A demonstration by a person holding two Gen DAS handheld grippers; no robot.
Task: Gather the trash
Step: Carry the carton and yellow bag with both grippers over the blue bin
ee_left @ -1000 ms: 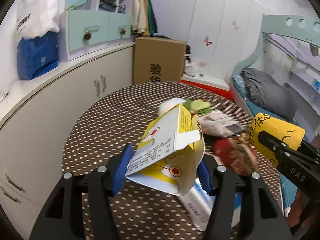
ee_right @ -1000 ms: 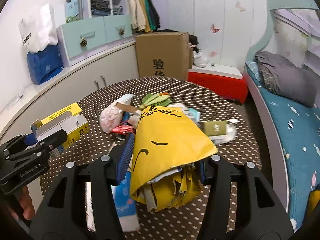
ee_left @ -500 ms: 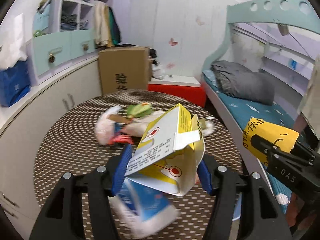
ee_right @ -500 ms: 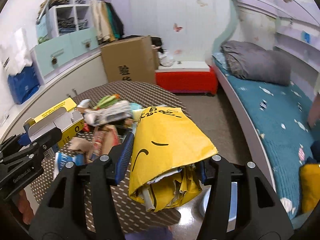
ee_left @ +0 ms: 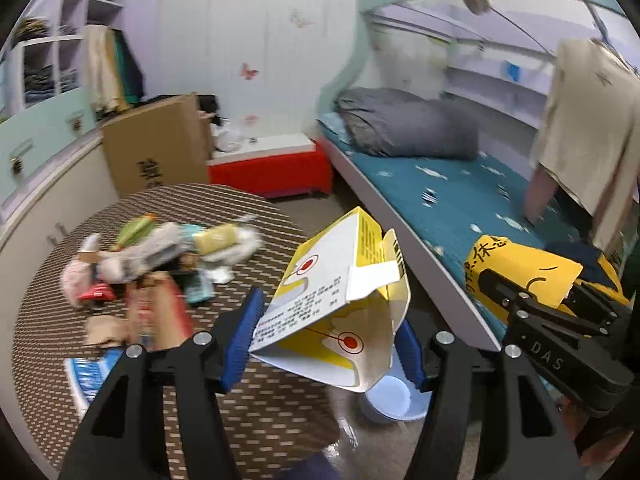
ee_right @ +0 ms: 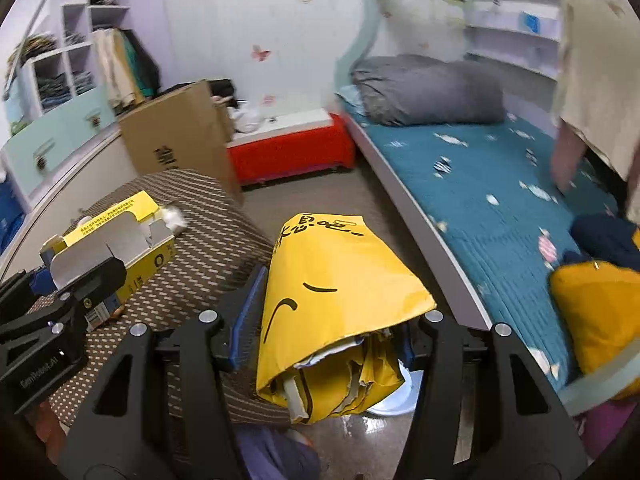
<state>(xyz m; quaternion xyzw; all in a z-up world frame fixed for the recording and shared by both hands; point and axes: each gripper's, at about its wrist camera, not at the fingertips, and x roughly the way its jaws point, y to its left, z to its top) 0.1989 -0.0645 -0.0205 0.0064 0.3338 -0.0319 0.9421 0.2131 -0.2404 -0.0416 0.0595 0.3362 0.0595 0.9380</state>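
Your left gripper (ee_left: 330, 344) holds an opened yellow-and-white cardboard carton (ee_left: 336, 300) between its blue-padded fingers (ee_left: 242, 338), past the edge of the round brown dotted worktop (ee_left: 132, 396). Your right gripper (ee_right: 324, 340) clamps a crumpled yellow paper mailer bag (ee_right: 336, 296) stuffed with torn paper. Below both sits a pale blue bin (ee_left: 390, 398) on the floor. Further off, a blurred pile of mixed wrappers (ee_left: 160, 256) lies on the worktop, beside a teal-sheeted bed (ee_right: 492, 196).

Dotted round table (ee_left: 256, 412) bears blurred, apparently mixed litter (ee_left: 152, 264).
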